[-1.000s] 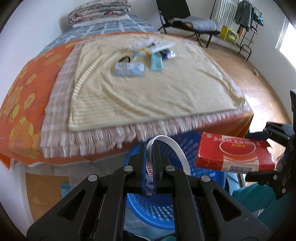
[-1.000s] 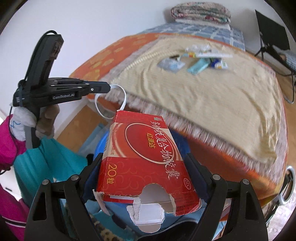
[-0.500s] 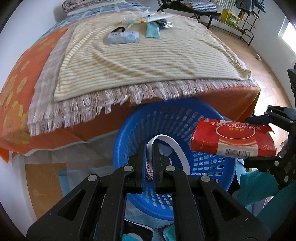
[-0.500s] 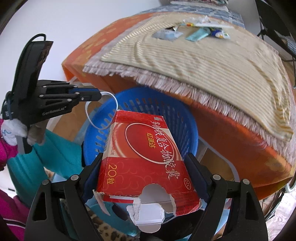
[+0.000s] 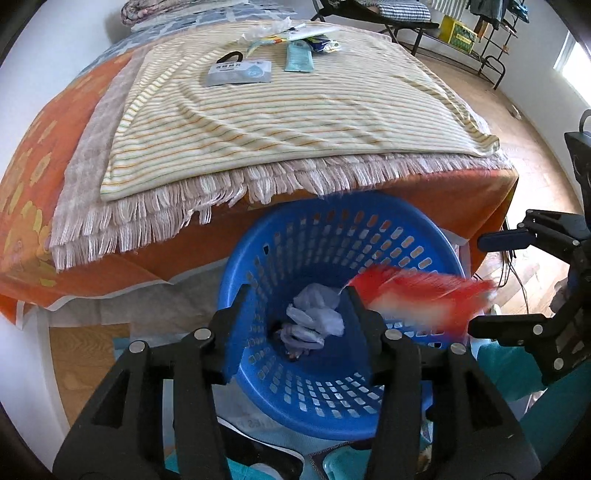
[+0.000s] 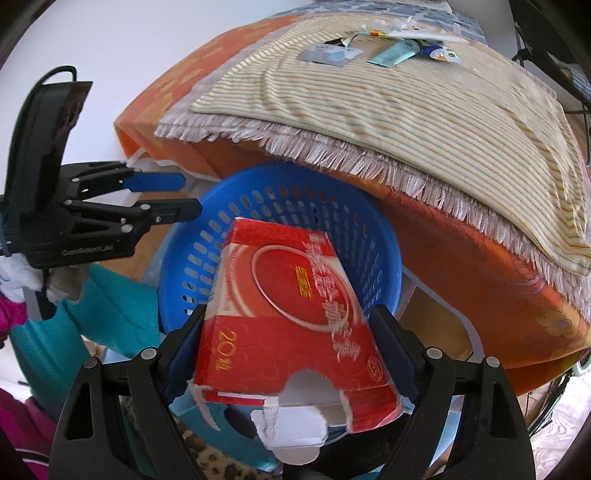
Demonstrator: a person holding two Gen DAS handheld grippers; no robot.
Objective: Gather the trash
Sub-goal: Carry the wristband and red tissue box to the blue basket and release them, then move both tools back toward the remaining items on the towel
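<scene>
A blue perforated basket [image 5: 402,229] stands on the floor against the bed's edge; it also shows in the right wrist view [image 6: 280,184]. My left gripper [image 5: 293,314] is open and empty above it, with crumpled white trash [image 5: 317,314] at the basket's bottom. My right gripper [image 6: 286,332] is open; the red box [image 6: 280,317] sits loose and tilted between its jaws, and shows blurred in mid-air over the basket in the left wrist view [image 5: 417,299]. More trash lies on the bed: a grey packet [image 5: 238,72], a teal packet [image 5: 299,59] and wrappers [image 5: 291,33].
The bed has a striped blanket [image 5: 295,118] with a fringe, over an orange floral sheet [image 5: 33,155]. A folding chair [image 5: 373,14] and a rack [image 5: 484,33] stand at the far right on wooden floor.
My left gripper has opened and the white strap it held is gone. My right gripper has opened and the red box is slipping down towards the basket.
</scene>
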